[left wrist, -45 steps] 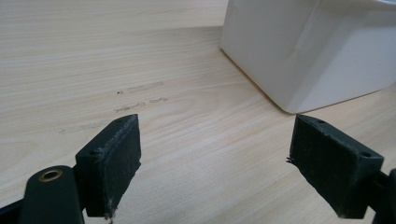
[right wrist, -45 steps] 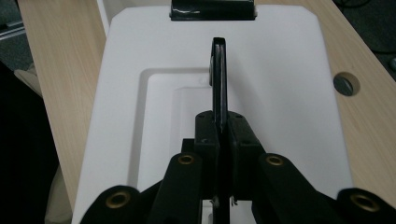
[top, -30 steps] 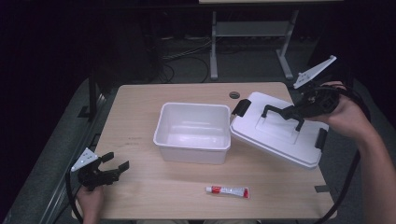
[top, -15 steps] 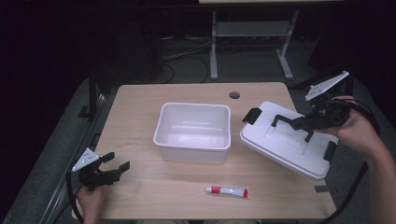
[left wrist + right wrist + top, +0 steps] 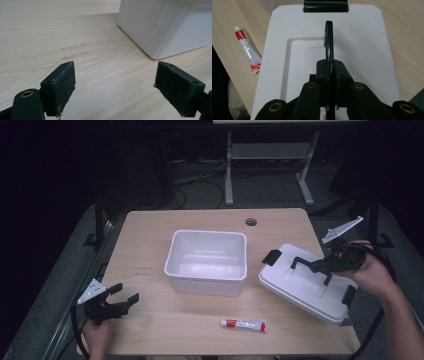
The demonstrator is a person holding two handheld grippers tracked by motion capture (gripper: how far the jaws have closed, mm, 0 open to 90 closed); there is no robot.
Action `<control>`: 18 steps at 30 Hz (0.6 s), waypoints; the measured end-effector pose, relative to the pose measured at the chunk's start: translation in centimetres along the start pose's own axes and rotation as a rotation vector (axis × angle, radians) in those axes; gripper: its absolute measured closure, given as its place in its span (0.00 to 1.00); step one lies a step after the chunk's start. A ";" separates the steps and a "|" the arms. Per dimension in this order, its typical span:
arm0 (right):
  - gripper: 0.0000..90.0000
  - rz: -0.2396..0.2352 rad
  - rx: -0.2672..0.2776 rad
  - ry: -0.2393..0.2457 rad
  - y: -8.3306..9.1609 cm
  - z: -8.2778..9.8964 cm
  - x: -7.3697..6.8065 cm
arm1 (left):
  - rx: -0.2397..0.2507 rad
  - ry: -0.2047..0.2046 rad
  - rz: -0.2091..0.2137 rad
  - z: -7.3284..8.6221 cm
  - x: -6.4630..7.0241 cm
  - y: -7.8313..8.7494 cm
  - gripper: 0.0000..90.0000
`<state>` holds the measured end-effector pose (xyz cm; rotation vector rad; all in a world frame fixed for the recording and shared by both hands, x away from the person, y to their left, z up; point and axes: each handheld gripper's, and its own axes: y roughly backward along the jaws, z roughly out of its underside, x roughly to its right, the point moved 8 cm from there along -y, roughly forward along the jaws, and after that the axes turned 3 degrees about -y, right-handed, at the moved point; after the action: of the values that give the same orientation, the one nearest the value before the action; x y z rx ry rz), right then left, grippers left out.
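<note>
Black jaws stand wide apart on the left gripper (image 5: 118, 298), low at the near left corner of the pale wooden table (image 5: 150, 230), and nothing sits between them. From the left gripper view we look across bare wood grain (image 5: 95, 60) between the two dark pads (image 5: 62, 82), with a rounded corner of the white rectangular plastic tub (image 5: 170, 27) ahead and to the right, clear of the jaws. Moving along to the middle of the table, that tub (image 5: 207, 262) stands upright and open at the top, its inside bare. In front of it, nearer the person, lies a small white tube with red markings (image 5: 244, 324), flat on the wood and well apart from the tub.

Over to the right now, and here is the action: the white rectangular plastic lid (image 5: 307, 282) with black clips at its ends sits tilted at the table's right side, just beside the tub without touching it. Whether its lower edge touches the wood I cannot tell. The right gripper (image 5: 325, 265) is clamped on the lid's thin black carry handle (image 5: 312, 268), held in the person's right hand (image 5: 367, 270). The right gripper view confirms it: both jaws pinch the handle (image 5: 329, 45) tight, the lid's recessed white top (image 5: 362, 50) spreads out beyond them, one black clip (image 5: 325, 6) sits at the far end, and the small tube (image 5: 248, 50) lies on the wood off to the left.
</note>
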<state>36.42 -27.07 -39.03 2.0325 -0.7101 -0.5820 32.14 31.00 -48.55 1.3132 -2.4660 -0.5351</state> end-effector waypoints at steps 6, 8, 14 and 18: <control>0.93 -0.014 -0.014 -0.022 -1.9 1.0 0.4 | 0.002 0.000 0.000 0.0 0.0 0.1 0.18; 0.93 -0.015 -0.018 -0.028 -2.5 1.3 0.5 | 0.000 -0.001 -0.001 0.0 0.0 0.1 0.18; 0.93 -0.030 -0.024 -0.054 -4.6 2.1 0.7 | 0.000 -0.002 0.001 0.0 0.2 0.1 0.18; 0.93 -0.038 -0.029 -0.066 -5.9 2.4 0.8 | 0.000 -0.002 0.000 0.0 0.2 0.1 0.18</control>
<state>37.00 -26.35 -45.32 2.0112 -0.6991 -0.6805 31.97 30.86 -48.51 1.3137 -2.4681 -0.5367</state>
